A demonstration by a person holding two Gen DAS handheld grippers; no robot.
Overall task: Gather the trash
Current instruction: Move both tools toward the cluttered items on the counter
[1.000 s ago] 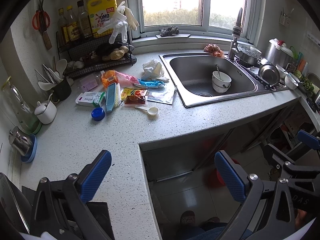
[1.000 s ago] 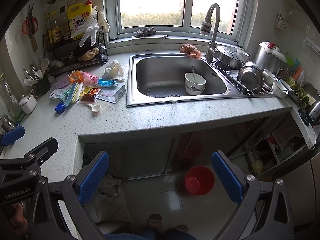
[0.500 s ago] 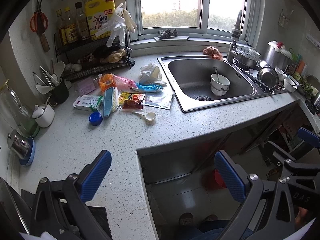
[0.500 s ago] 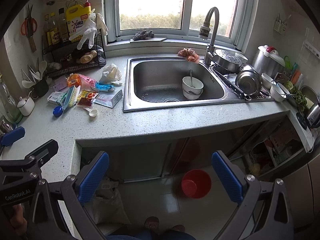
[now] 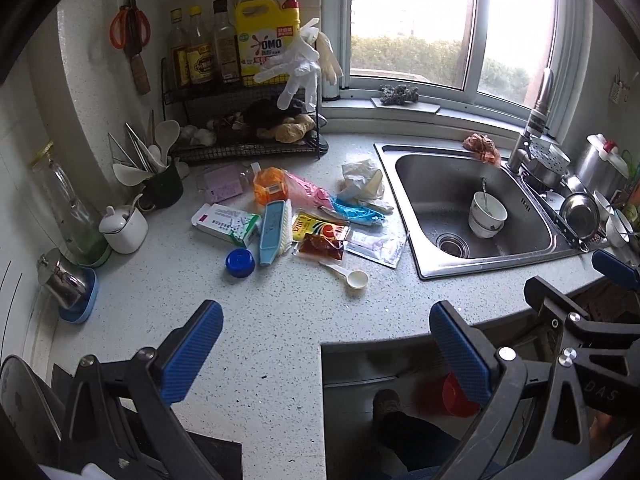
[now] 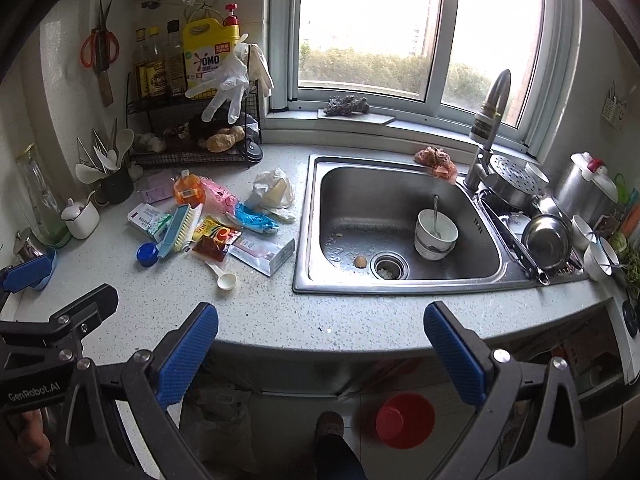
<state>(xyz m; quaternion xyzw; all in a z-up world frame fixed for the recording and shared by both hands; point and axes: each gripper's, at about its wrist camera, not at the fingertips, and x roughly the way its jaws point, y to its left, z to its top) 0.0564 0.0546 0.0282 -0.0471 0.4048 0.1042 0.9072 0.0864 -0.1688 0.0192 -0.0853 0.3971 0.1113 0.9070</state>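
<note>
A heap of trash lies on the speckled counter point(image 5: 280, 320) left of the sink: a crumpled white bag point(image 5: 362, 178), a blue wrapper point(image 5: 358, 213), a pink bag point(image 5: 306, 189), a red sauce packet point(image 5: 322, 246), a yellow packet point(image 5: 314, 224), a flat box point(image 6: 266, 254) and a medicine box point(image 5: 226, 222). My left gripper point(image 5: 326, 352) is open and empty, held above the counter's front edge, well short of the heap. My right gripper point(image 6: 320, 350) is open and empty, in front of the counter edge.
A blue brush point(image 5: 274, 228), a blue cap point(image 5: 240, 262) and a white scoop point(image 5: 352, 278) lie among the trash. The sink point(image 5: 440, 184) holds stacked bowls point(image 5: 486, 216). A wire rack point(image 5: 240, 120) with bottles stands behind. A red bucket point(image 6: 404, 420) stands on the floor below.
Both grippers have moved forward and up toward the counter; the trash heap and sink now look nearer. Both stay open and empty.
</note>
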